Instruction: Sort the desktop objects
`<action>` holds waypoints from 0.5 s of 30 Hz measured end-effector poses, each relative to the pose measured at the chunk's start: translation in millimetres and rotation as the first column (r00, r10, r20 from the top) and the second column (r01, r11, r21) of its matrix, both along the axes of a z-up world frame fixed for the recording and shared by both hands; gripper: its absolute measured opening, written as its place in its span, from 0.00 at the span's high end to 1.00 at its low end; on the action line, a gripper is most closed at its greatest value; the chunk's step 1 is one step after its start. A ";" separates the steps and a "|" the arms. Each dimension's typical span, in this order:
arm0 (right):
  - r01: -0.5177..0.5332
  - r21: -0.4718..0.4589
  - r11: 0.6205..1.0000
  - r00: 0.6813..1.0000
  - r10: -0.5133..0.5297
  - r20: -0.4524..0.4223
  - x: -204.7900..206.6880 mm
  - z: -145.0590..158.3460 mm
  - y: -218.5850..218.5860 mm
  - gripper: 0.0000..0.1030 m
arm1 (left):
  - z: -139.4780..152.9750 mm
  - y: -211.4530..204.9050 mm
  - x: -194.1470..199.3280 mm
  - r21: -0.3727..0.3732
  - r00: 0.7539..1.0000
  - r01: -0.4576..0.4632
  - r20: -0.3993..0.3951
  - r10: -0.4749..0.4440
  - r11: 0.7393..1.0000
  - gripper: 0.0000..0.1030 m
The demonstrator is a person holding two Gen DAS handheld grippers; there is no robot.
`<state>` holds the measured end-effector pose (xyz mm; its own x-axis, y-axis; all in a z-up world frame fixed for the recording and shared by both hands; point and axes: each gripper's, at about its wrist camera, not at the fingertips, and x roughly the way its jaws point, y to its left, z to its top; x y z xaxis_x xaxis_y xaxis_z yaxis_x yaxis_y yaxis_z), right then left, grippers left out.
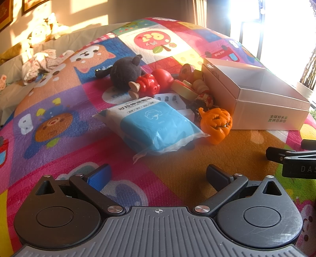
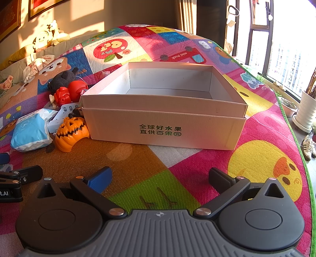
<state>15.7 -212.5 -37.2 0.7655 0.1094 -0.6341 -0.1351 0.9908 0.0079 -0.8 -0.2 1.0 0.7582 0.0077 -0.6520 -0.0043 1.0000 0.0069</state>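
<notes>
Covering nearly everything I see is a quilted play mat [image 2: 177, 162] with a woven, pebbled texture, patched in pink, orange, purple and yellow cartoon squares; low sunlight falls across it from tall windows [image 2: 286, 49] beyond its right edge, and a wall with framed pictures [image 2: 11, 15] stands behind its far edge. Near the middle of the mat sits a white cardboard box [image 2: 164, 126], rectangular, open-topped, matte, with green printed characters on its near wall; I see nothing inside it. Against the box's left wall lies the heap of things to sort: a soft plastic wipes pack [image 1: 156, 124], blue and white, crinkled at its seams; a black plush toy [image 1: 124, 73], fuzzy and round; a glossy red plastic figure [image 1: 150, 83]; a ribbed orange pumpkin [image 1: 216, 124] with a jagged grin, touching the box's near left corner. A few small painted pieces are piled behind it, too jumbled to tell apart. Both my tools hover low by the mat's near edge, well short of the heap: left gripper [image 1: 158, 178] fingers spread wide and empty, right gripper [image 2: 161, 179] fingers likewise apart, holding nothing.
</notes>
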 end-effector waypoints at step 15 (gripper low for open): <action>-0.018 -0.014 1.000 0.998 0.017 -0.053 -11.8 4.7 -1.2 0.00 | 1.2 2.7 3.7 0.003 0.999 -0.002 -0.035 0.002 1.000 0.00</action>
<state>3.9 -213.7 -32.5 0.7291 0.1132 -0.6749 -0.1525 0.9883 0.0009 2.9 2.4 2.2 0.7348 0.0112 -0.6782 -0.0058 0.9999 0.0102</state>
